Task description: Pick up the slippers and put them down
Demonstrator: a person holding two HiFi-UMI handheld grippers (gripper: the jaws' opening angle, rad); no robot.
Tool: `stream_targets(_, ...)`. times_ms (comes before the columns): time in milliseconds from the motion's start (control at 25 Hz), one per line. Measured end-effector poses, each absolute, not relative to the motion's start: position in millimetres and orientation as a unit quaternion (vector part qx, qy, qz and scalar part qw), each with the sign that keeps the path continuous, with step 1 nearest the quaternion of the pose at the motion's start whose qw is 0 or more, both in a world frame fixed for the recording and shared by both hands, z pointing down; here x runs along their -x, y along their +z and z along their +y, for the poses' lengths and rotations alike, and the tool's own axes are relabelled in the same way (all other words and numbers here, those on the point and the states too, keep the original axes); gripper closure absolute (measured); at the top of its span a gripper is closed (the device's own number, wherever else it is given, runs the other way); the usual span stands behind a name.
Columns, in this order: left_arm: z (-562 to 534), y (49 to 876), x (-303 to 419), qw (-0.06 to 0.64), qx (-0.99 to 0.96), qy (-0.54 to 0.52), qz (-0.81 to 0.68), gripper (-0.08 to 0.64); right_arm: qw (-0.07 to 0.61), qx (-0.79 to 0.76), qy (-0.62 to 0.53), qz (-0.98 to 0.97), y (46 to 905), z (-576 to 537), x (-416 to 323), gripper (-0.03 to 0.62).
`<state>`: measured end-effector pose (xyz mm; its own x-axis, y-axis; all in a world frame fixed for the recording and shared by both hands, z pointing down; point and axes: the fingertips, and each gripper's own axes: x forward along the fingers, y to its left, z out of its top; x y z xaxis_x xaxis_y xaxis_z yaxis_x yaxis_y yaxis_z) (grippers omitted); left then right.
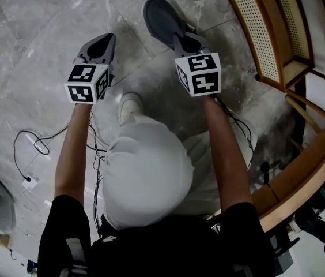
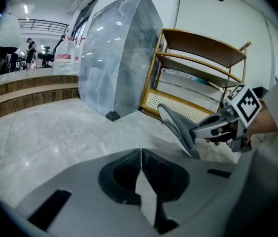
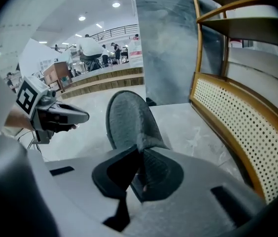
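Far left, loose cables lie on the marble floor, well clear of the work.

The left gripper is angled down at the floor. Its jaws are closed flat together with nothing between them; its own view shows only the seam where they meet and bare floor beyond. No second slipper is visible in any view, so this hand is idle, probably just held level with the other one.

In the middle, the person's white shoe is planted on the floor between the two arms.

Next, the dark grey slipper is pinched at its near end by the right gripper. The jaws are clamped almost fully shut on a thin fold of the slipper, and the rest sticks out past the tips. Gripping the end leaves the toe free, so it can touch down first. The left gripper view shows it tilted, toe up, low over the floor. I can't tell whether the lower edge is touching yet.

Right side, the wooden rack with its perforated panel stands just beside the slipper but apart from it.

My read is that this is the set-down step: the slipper is gripped and held low, and the release hasn't happened yet.
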<state>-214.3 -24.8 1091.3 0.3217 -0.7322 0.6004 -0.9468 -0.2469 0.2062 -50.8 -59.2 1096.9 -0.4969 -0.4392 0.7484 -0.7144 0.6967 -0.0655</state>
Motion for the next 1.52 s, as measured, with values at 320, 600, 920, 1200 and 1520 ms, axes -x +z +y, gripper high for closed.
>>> stream_targets(320,-12,1122,219,0.294,-0.751,0.214,-0.552,0.554,0.394,-0.327,0.196,-0.836,1135,-45,55,0.589)
stream_targets(600,0,1132,222,0.301,-0.746,0.225,-0.55,0.554,0.421,-0.317,0.2,-0.826,1160,-37,56,0.588)
stream_targets(920,3,1129,231,0.303,-0.741,0.224,-0.556,0.554,0.436,-0.303,0.205,-0.822,1166,-37,63,0.558)
stream_targets(1200,-1,1123,237,0.302,-0.739,0.219,-0.561,0.554,0.437,-0.298,0.211,-0.822,1165,-38,64,0.517)
stream_targets(1520,-2,1102,241,0.302,-0.737,0.215,-0.565,0.554,0.434,-0.303,0.209,-0.822,1143,-42,60,0.494)
